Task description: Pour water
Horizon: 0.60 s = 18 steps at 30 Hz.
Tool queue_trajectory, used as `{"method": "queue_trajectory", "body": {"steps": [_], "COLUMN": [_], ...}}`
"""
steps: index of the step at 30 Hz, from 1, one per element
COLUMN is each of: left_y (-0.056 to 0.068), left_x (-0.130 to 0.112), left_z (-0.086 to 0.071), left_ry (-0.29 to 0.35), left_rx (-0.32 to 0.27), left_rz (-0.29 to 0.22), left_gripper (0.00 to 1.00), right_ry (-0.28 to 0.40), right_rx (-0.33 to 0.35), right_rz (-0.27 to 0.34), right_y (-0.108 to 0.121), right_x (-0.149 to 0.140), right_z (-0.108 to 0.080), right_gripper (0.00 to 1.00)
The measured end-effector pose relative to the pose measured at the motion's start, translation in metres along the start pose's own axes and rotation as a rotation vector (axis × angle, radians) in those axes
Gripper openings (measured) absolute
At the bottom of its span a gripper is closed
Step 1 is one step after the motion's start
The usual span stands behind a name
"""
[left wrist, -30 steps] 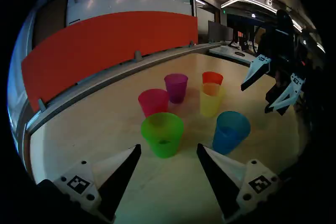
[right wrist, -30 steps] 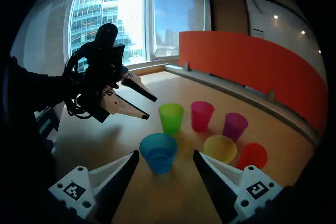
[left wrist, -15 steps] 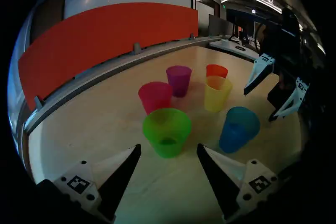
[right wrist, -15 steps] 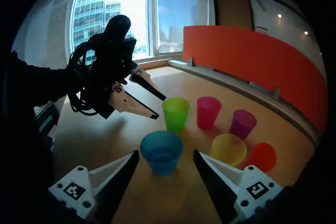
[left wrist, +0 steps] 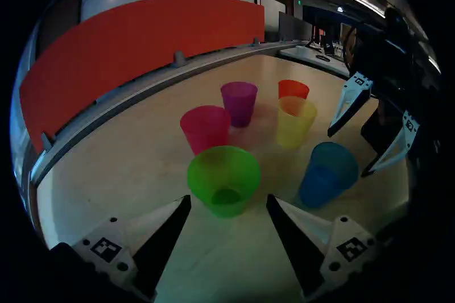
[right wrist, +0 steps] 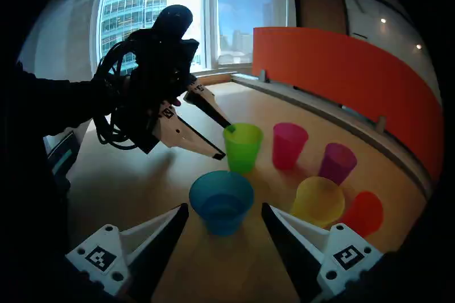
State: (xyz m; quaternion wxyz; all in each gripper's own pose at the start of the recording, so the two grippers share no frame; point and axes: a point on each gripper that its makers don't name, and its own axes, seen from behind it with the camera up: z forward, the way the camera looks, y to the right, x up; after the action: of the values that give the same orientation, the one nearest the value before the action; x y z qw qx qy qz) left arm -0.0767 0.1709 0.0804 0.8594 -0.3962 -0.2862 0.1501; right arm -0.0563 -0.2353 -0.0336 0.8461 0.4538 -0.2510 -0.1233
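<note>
- Left gripper (left wrist: 227, 199): jaws spread wide, nothing held. The green cup (left wrist: 223, 181) is seen just ahead of the tips, centred in the gap.
- Right gripper (right wrist: 224, 207): jaws spread wide, nothing held. The blue cup (right wrist: 222, 200) is framed between the fingers in the same way, close in front.
- In the right gripper view the left gripper's tips are seen right beside the green cup's rim; contact cannot be confirmed.
- Blue cup: a liquid level appears to be visible inside, so it is judged to be the water source. The green cup looks empty or nearly so.
- Handling (judged): thin translucent plastic tumblers, light, smooth-walled, somewhat flexible. The wall is likely to be dented by a hard squeeze and water slopped out.
- Grip point (judged): mid-wall, across the diameter, below the rim. The taper widens upward, so slip-through is resisted.
- Orientation: all cups upright on the wooden table (left wrist: 131, 161), mouths up, long axis vertical. None is tilted.
- Farther out: pink cup (left wrist: 205, 127) behind the green one, yellow cup (left wrist: 294, 121) behind the blue one, then the purple cup (left wrist: 239, 101) and the orange cup (left wrist: 293, 88), closely clustered.
- Beyond: orange partition (left wrist: 142, 41) along the table's far edge; windows (right wrist: 153, 13) seen behind the left gripper in the right gripper view.
</note>
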Motion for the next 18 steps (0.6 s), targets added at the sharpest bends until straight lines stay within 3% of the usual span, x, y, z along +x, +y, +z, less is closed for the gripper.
{"method": "queue_trajectory", "body": {"steps": [18], "left_y": [-0.005], "left_x": [0.007], "left_z": [0.016], "left_ry": [-0.013], "left_rx": [-0.01], "left_rz": [-0.001], "left_gripper": [0.99], "right_ry": [-0.026], "right_rx": [0.021], "right_rz": [-0.001], "right_y": [-0.003], "right_x": [-0.009], "right_z": [0.022], "right_gripper": [1.0]}}
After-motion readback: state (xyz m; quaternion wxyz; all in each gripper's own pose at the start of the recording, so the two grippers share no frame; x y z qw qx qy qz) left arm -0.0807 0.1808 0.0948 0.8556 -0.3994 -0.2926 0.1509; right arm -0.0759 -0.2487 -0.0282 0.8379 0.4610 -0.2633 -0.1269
